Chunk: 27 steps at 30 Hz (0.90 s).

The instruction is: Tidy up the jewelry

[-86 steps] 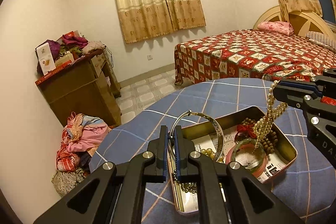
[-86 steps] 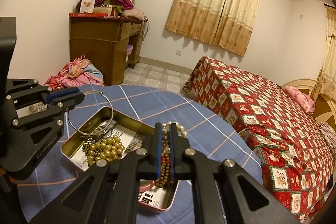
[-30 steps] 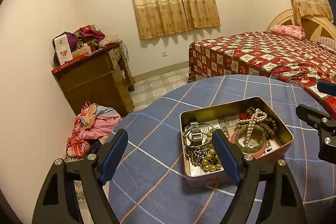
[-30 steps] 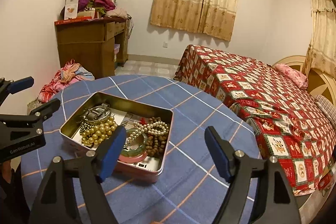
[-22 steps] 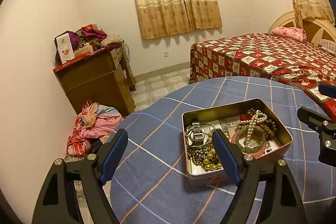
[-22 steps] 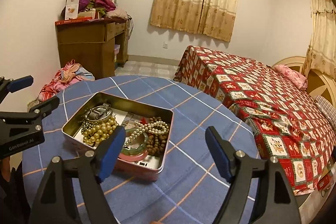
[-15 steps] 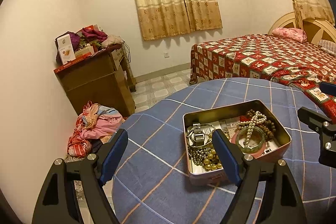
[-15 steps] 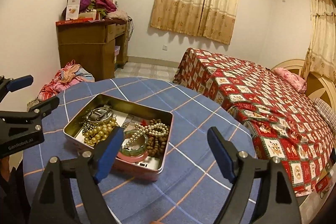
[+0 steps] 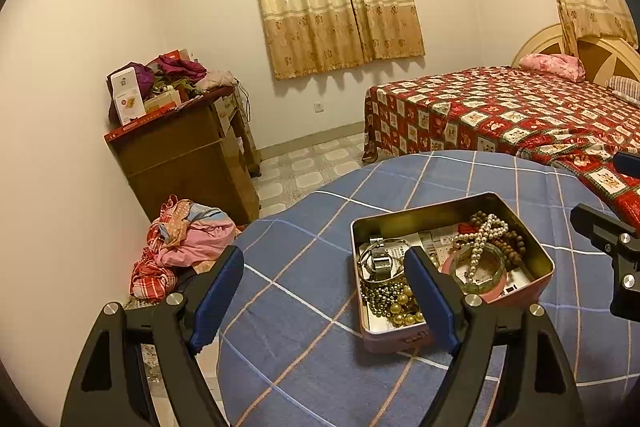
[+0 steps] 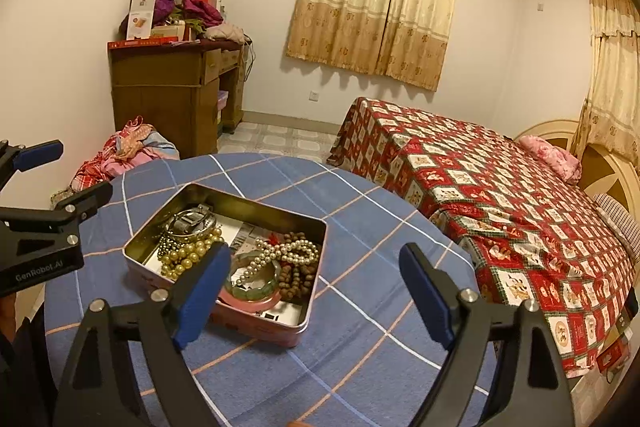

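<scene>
A pink-sided metal tin (image 9: 532, 247) (image 10: 184, 197) sits on the round table with a blue checked cloth (image 9: 320, 347) (image 10: 360, 327). In it lie a silver bangle (image 9: 378, 259) (image 10: 192, 221), gold bead strands (image 9: 396, 305) (image 10: 180, 255), a white pearl strand (image 9: 482, 233) (image 10: 288, 251), a green bangle (image 9: 478, 269) (image 10: 252, 285) and brown wooden beads (image 9: 512, 247) (image 10: 296, 277). My left gripper (image 9: 326, 295) is open and empty, back from the tin. My right gripper (image 10: 316, 295) is open and empty, above the tin's near side.
A bed with a red patterned cover (image 9: 500, 107) (image 10: 500, 195) stands right of the table. A wooden desk piled with clothes and boxes (image 9: 180, 151) (image 10: 168, 91) stands by the left wall. A heap of clothes (image 9: 180, 247) (image 10: 124, 151) lies on the floor.
Both grippers held jewelry over the tin 2.9 s ago, then let it go and opened. The bangle and pearl strand now lie in the tin. Both grippers have drawn back slightly.
</scene>
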Each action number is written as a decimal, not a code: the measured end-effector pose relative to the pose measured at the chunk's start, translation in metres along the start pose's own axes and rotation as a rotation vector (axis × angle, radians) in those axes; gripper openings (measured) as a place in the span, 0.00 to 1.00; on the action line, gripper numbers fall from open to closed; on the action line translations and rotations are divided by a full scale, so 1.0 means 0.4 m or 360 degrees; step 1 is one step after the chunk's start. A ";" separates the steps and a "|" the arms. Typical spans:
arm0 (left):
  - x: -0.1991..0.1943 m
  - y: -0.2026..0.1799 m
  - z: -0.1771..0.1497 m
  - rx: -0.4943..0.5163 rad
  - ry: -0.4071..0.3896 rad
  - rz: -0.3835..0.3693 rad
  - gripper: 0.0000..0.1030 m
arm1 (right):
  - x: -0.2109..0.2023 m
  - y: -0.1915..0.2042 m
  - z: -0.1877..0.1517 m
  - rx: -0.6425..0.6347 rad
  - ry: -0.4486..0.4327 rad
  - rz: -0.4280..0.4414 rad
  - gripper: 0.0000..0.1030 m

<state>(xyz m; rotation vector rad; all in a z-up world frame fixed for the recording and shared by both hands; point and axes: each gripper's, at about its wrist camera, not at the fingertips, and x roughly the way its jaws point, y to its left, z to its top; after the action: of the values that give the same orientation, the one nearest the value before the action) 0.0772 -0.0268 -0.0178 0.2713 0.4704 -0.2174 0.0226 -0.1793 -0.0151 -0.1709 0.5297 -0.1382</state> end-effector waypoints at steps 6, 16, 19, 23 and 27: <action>0.005 -0.002 0.000 0.0007 0.0012 0.0008 0.80 | 0.001 -0.003 0.000 0.0007 -0.0002 -0.0001 0.86; -0.004 -0.006 0.007 0.0005 -0.0005 -0.0043 0.80 | -0.006 -0.025 0.001 -0.0003 -0.0027 -0.0007 0.89; -0.006 -0.007 0.008 0.0005 -0.0007 -0.0025 0.80 | -0.005 -0.025 0.003 -0.0009 -0.0033 -0.0009 0.89; -0.008 -0.011 0.009 0.0011 -0.0023 -0.0008 0.80 | -0.006 -0.020 0.004 -0.0006 -0.0032 -0.0011 0.89; -0.011 -0.014 0.009 0.0020 -0.0032 0.0012 0.80 | -0.004 -0.021 0.002 0.0000 -0.0027 -0.0009 0.89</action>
<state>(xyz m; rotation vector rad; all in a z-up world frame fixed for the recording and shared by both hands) 0.0735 -0.0326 -0.0140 0.2831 0.4484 -0.2155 0.0211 -0.1872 -0.0119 -0.1734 0.5124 -0.1423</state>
